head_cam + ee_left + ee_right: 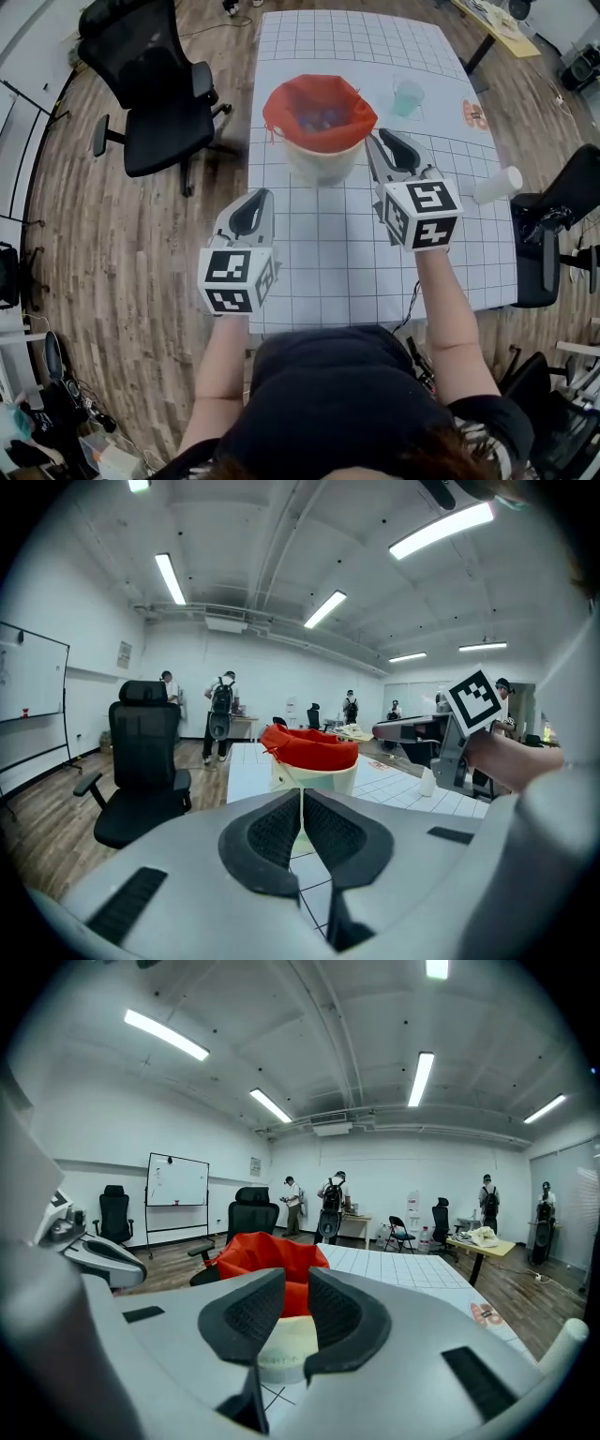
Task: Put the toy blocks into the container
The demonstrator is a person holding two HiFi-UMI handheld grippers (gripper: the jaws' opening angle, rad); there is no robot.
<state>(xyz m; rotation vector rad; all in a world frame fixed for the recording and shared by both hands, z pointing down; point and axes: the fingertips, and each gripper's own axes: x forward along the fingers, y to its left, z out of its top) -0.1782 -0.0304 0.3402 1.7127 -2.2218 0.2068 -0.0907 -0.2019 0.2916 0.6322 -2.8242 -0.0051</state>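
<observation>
On the table (356,234), toward its far half, stands the container (323,161), a white bucket lined with a red bag whose edge folds over the rim. Down inside it I make out dim bluish and purple shapes, the blocks (317,118); they are too blurred to count. No block shows on the table's gridded top.

I hold the left hand-held gripper (260,195) over the table's near left part, well apart from the container and pointing toward it. Its own view shows the jaws drawn together to a thin slit, with nothing held between them; the container (314,761) stands straight ahead, beyond the tips.

I hold the right hand-held gripper (382,136) just beside the container's right side; I cannot tell whether it touches. Its own view shows the jaws a narrow gap apart and empty. The red liner and white wall (267,1251) appear through that gap, beyond the tips and not within the grip.

A pale green cup (407,97) stands upright to the right of the container. A white tube-shaped object (497,184) lies at the table's right edge. A black chair (155,103) stands on the wood floor off the left side.
</observation>
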